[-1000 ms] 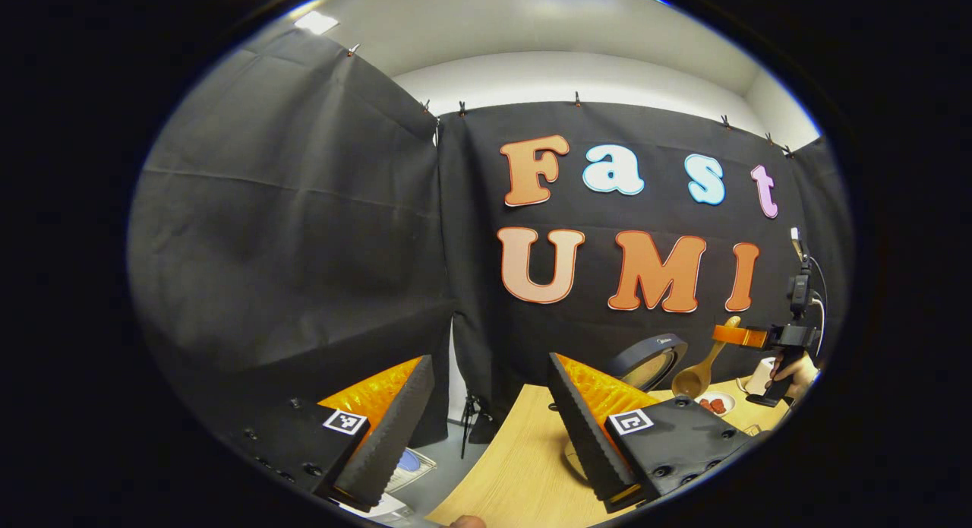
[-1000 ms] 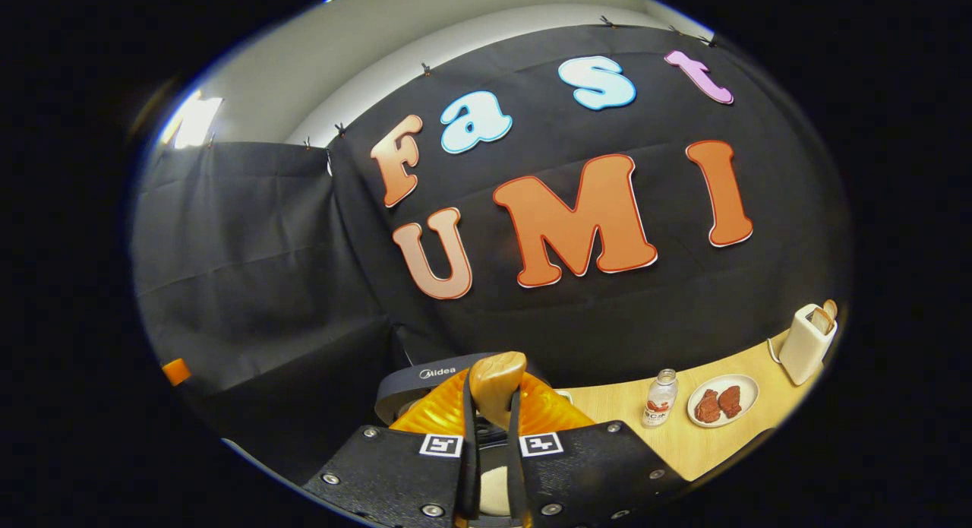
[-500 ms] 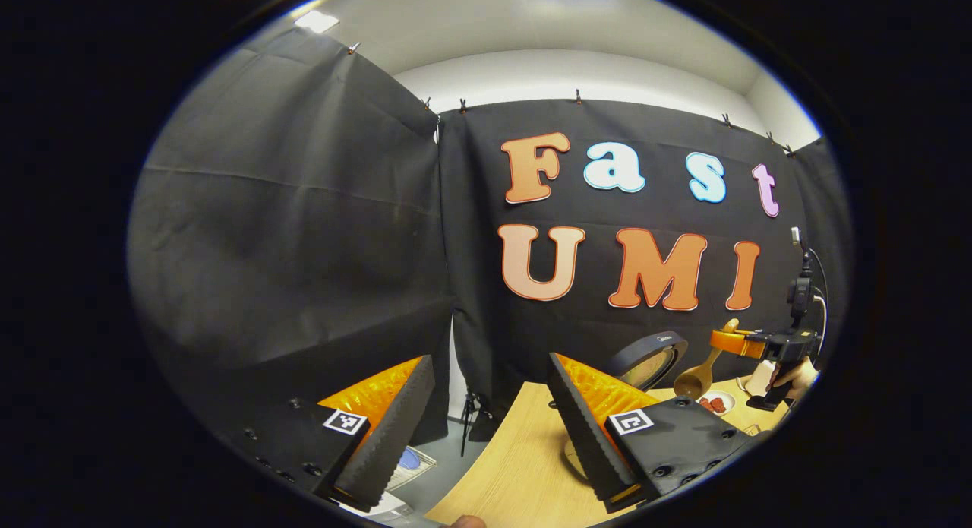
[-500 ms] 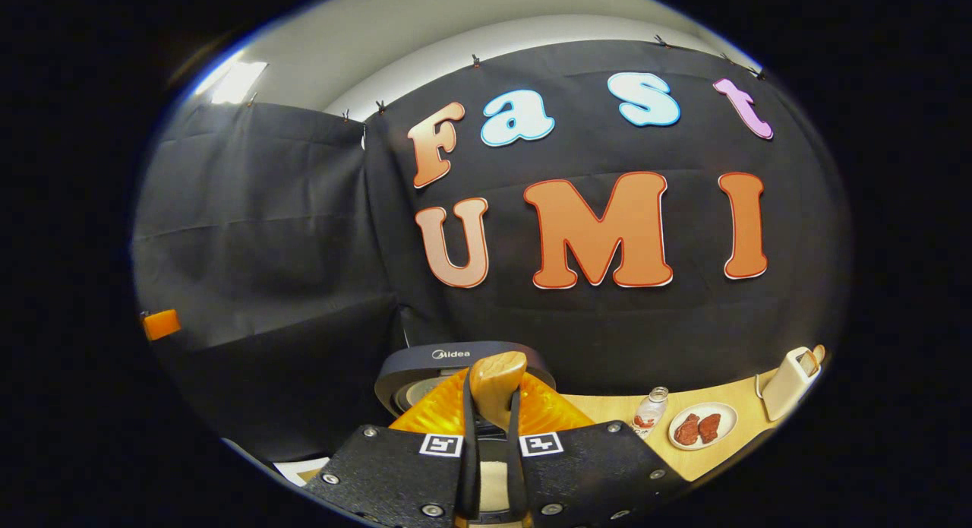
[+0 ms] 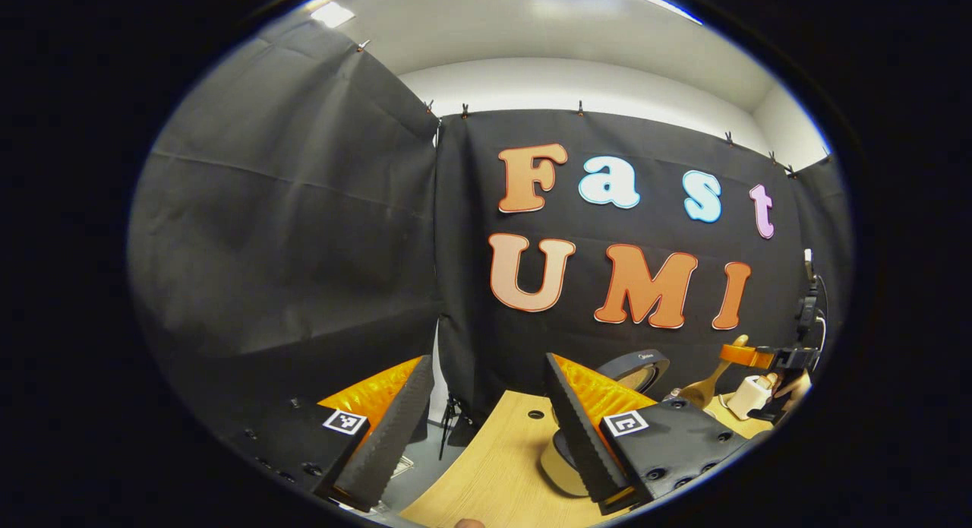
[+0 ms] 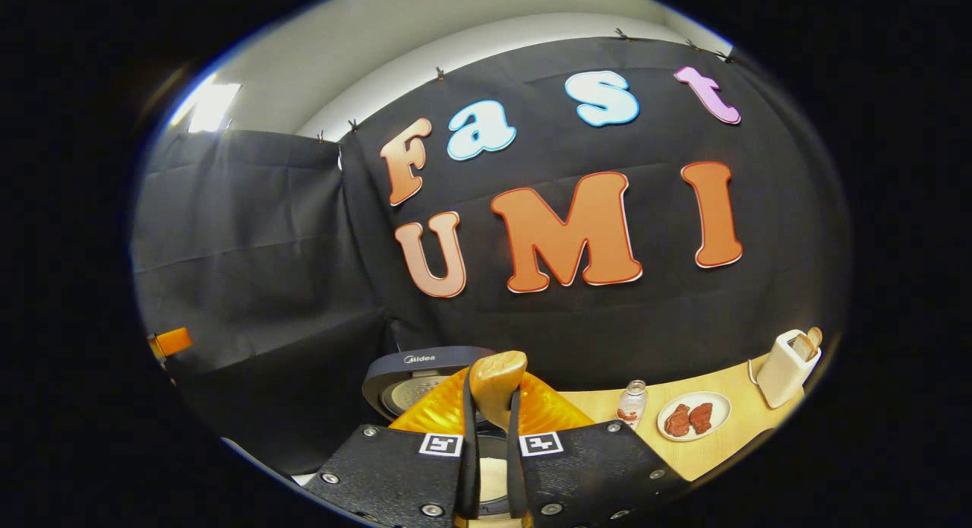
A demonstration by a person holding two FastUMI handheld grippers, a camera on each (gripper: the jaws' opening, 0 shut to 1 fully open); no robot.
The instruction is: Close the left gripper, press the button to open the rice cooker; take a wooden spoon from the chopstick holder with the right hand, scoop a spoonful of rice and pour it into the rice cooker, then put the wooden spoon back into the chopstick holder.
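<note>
Left gripper view. The left gripper (image 5: 482,429) has its jaws spread wide and empty, raised above the near edge of the wooden table (image 5: 501,467). A round pale container (image 5: 562,467) sits on the table, partly hidden behind the right-hand finger (what it is cannot be told). Farther off stands the rice cooker (image 5: 636,367), lid tilted up and open. Beside it the right gripper (image 5: 748,355), held by a hand (image 5: 793,384), carries the wooden spoon (image 5: 710,380), bowl end low near the cooker.

Right gripper view. The right gripper (image 6: 492,467) is clamped on the wooden spoon (image 6: 497,384), whose handle end juts up between both fingers. The rice cooker (image 6: 414,376) lies directly below and ahead, lid up. To the right on the table (image 6: 729,444): a small bottle (image 6: 630,403), a plate (image 6: 693,416) with two reddish pieces, and a white toaster (image 6: 786,357).
</note>
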